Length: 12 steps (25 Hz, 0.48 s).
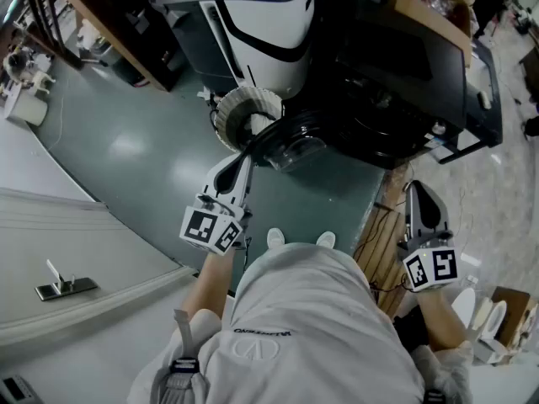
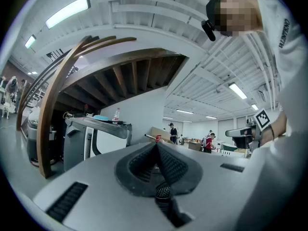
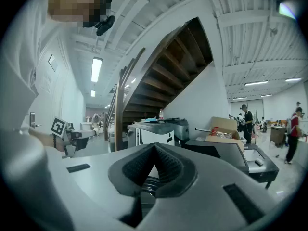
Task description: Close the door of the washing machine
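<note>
Grey-green floor fills the left of the head view. Left tongs (image 1: 248, 151): fully closed, nothing held, tip at the rim of the round door (image 1: 290, 144); contact cannot be confirmed. Right tongs (image 1: 413, 188): fully closed, empty, lower right, well apart from the door. Door at frame centre, swung open toward the lower left from the black washing machine (image 1: 404, 74). White appliance (image 1: 265, 19) stands beside it, top centre.

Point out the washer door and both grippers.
Door (image 1: 288, 135): head view, on its dark round frame.
Left gripper (image 2: 157, 143): left gripper view, where its shut pads meet.
Right gripper (image 3: 155, 145): right gripper view, where its shut pads meet.
</note>
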### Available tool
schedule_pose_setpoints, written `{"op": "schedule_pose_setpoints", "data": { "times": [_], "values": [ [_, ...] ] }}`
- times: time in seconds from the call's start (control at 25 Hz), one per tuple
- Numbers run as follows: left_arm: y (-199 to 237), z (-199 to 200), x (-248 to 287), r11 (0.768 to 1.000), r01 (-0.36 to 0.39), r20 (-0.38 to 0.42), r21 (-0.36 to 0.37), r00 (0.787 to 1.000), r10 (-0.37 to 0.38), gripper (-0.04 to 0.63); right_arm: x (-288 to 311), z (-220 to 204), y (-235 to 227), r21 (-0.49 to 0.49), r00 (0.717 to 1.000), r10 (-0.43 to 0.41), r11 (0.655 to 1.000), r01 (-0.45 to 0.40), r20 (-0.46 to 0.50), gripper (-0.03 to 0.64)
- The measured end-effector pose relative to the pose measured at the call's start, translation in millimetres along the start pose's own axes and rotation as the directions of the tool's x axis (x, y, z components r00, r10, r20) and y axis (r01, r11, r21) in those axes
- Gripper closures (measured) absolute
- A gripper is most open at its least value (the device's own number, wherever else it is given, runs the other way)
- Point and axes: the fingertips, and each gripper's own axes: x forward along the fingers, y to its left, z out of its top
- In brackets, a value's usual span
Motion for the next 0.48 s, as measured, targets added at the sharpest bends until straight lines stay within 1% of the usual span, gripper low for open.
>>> {"op": "schedule_pose_setpoints", "data": {
  "times": [0.2,0.32,0.4,0.48],
  "values": [
    [-5,1,0,1.000,-0.002,-0.004,0.008,1.000,0.002,0.595,-1,-4,-4,0.012,1.000,0.013,1.000,-0.013,-0.015,0.607],
    [-9,2,2,1.000,-0.004,-0.009,0.017,1.000,0.004,0.595,5,-5,-9,0.037,0.998,0.058,0.998,-0.056,-0.032,0.606],
    [-10,3,1,1.000,-0.012,-0.010,0.027,1.000,0.012,0.595,13,5,-11,0.017,0.995,0.091,0.996,-0.091,-0.038,0.606],
    [-10,3,-2,0.999,-0.032,-0.009,0.034,0.999,0.032,0.595,24,22,-7,-0.030,0.991,0.131,0.991,-0.131,-0.025,0.606]
  ]
}}
